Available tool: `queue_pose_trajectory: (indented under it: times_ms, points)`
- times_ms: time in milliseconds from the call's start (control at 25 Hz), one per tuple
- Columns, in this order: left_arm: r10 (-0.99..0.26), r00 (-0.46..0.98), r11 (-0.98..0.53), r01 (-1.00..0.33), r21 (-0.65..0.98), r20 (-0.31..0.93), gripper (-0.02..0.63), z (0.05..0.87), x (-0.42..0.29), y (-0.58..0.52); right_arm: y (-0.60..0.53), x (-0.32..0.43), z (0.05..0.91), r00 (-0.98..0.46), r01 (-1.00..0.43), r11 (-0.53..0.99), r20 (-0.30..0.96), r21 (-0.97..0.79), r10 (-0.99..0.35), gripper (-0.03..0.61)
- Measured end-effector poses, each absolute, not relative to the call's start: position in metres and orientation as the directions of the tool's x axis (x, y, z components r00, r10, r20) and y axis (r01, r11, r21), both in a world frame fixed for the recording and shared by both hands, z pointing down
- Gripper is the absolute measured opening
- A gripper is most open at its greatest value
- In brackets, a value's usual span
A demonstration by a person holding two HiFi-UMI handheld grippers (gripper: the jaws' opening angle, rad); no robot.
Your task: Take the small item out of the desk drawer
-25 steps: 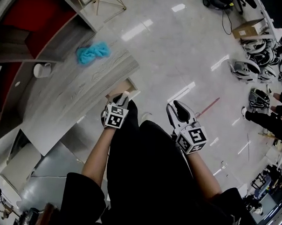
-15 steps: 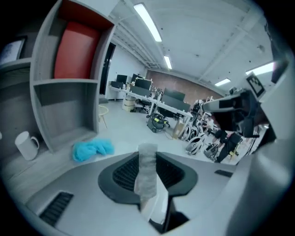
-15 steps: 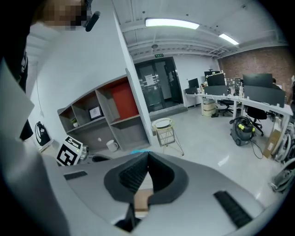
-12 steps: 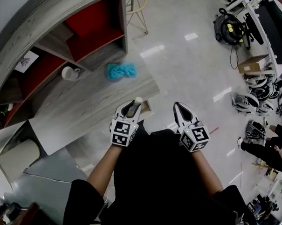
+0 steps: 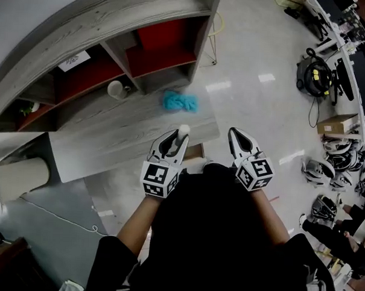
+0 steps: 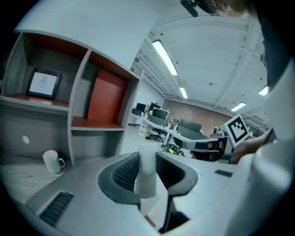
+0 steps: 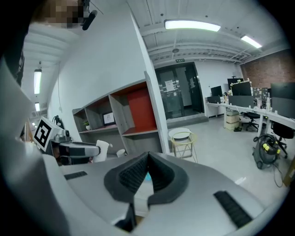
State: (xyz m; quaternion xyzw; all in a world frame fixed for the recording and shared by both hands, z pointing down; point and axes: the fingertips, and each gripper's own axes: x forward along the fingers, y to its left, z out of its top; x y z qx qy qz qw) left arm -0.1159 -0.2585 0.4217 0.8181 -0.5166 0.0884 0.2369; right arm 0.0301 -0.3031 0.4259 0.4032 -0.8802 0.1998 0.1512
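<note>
**Observer:** Starting at the left, what lies there?

**Operator:** The table [image 5: 110, 139], grey wood, with a white mug [image 5: 115, 89] and a teal cloth [image 5: 179, 101] toward its far side. The shelf unit [image 5: 84, 41] stands behind it.

**Observer:** And the task's thing?

**Operator:** I have it in my left claw [image 5: 175, 137]. The jaws stand at a middling gap, pressed on the small item [image 6: 146, 177], a pale cylinder. Its long axis runs upright between the pads, across the closing direction, and one end shows past the tips in the head view. It hangs over the table's near edge, so I judge it already out of the drawer [image 5: 196, 152], whose brown corner shows just below and to the right.

**Observer:** Which way from the other claw?

**Operator:** The item lies to the left of my right claw [image 5: 236, 134], near it but apart. That claw is closed tip to tip on nothing. Any set-down falls to the left arm, and the bare table lies ahead and leftward of the item.
</note>
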Motion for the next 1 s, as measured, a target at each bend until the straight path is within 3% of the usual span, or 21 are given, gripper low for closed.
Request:
queue_pose_trajectory:
  times_ms: [440, 1000]
  points:
    - [-0.94, 0.175, -0.096, -0.959, 0.265, 0.292, 0.11, 0.38, -0.114, -0.229, -0.302, 0.032, 0.411, -0.783, -0.601, 0.765, 0.359, -0.232, -0.507, 0.0]
    - [-0.947, -0.099, 0.172, -0.959, 0.223, 0.307, 0.11, 0.379, -0.095, -0.164, -0.292, 0.068, 0.415, -0.826, -0.529, 0.827, 0.336, -0.191, -0.452, 0.0]
